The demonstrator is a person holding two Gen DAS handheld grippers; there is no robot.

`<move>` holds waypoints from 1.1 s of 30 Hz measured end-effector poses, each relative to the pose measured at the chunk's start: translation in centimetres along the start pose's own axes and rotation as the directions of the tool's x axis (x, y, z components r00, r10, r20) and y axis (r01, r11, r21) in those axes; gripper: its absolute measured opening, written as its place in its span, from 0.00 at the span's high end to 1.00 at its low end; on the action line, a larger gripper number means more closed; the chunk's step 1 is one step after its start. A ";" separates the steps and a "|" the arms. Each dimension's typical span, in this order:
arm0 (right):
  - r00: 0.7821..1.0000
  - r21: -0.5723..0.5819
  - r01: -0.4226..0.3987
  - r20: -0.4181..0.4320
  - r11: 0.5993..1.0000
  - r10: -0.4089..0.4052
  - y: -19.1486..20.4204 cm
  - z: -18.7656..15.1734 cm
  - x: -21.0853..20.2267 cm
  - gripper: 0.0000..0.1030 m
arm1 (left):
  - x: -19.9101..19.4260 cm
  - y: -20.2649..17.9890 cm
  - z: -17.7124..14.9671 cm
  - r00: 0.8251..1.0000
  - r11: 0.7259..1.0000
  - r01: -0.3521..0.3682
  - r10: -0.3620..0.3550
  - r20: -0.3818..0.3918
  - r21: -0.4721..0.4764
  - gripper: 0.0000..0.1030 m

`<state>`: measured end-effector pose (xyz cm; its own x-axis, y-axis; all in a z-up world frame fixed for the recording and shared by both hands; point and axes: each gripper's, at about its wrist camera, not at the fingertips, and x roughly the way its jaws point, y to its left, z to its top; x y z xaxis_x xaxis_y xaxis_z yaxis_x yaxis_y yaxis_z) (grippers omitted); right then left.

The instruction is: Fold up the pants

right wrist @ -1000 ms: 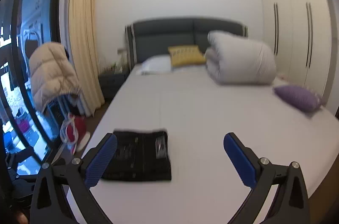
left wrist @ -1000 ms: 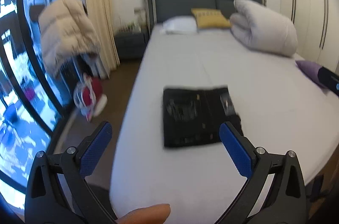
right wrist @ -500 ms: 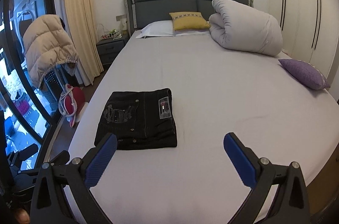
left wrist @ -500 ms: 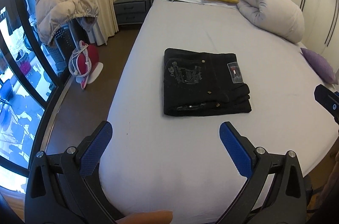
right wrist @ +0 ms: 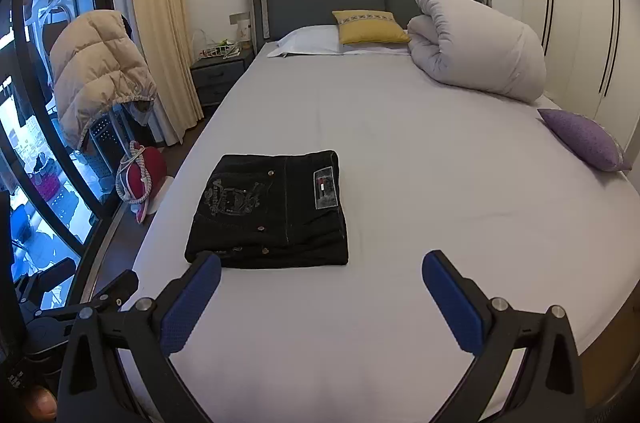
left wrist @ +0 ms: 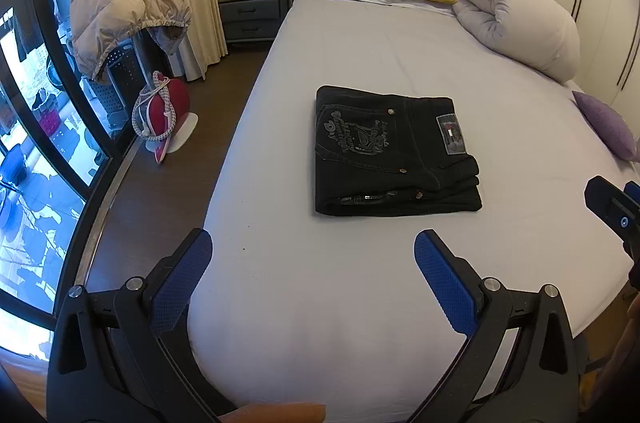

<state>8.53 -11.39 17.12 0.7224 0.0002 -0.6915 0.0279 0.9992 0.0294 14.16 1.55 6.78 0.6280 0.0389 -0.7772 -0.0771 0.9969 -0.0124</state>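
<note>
Both grippers held over the near end of the bed, jaws spread wide, nothing in either.

We note the left gripper (left wrist: pixel 312 271) and right gripper (right wrist: pixel 320 287) clear of the cloth. Black pants (left wrist: pixel 392 151) lie folded into a flat rectangle on the bed (left wrist: pixel 360 303), toward its window side, label patch up. Rolled duvet (right wrist: pixel 476 43) sits by the headboard.
</note>
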 end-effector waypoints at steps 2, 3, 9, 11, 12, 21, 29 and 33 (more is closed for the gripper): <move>1.000 0.001 0.000 -0.004 1.000 0.000 0.0 -0.1 0.0 0.00 | 0.0 0.1 0.0 1.000 1.000 0.001 -0.001 -0.002 -0.001 0.00; 1.000 0.003 -0.001 -0.007 1.000 0.001 0.0 -0.1 0.1 0.00 | 0.0 0.1 -0.1 1.000 1.000 -0.001 0.001 -0.002 -0.002 0.00; 1.000 0.007 0.000 -0.018 1.000 0.000 0.0 -0.2 0.2 0.00 | 0.2 0.1 -0.2 1.000 1.000 -0.003 0.003 0.003 -0.002 0.00; 1.000 0.008 0.001 -0.019 1.000 -0.001 0.0 -0.2 0.2 0.00 | 0.3 0.1 -0.2 1.000 1.000 -0.006 0.006 0.005 -0.002 0.00; 1.000 0.009 0.001 -0.020 1.000 -0.001 0.0 -0.3 0.2 0.00 | 0.3 0.1 -0.3 1.000 1.000 -0.006 0.006 0.005 -0.002 0.00; 0.999 0.004 0.022 -0.048 1.000 -0.021 0.1 -0.7 0.7 0.00 | 0.3 0.1 -0.4 1.000 1.000 -0.014 0.014 0.016 0.002 0.00; 0.996 -0.003 0.040 -0.085 0.999 -0.040 0.0 -1.2 1.5 0.00 | 0.3 0.0 -0.4 1.000 1.000 -0.019 0.019 0.017 0.002 0.00; 0.992 -0.009 0.053 -0.114 0.999 -0.053 -0.1 -1.7 2.1 0.00 | 0.4 -0.1 -0.4 1.000 1.000 -0.021 0.021 0.017 0.008 0.00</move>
<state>8.85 -11.39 14.39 0.6365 -0.0485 -0.7698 0.0597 0.9981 -0.0135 14.09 1.46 6.23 0.6394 0.0611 -0.7665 -0.0840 0.9964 0.0094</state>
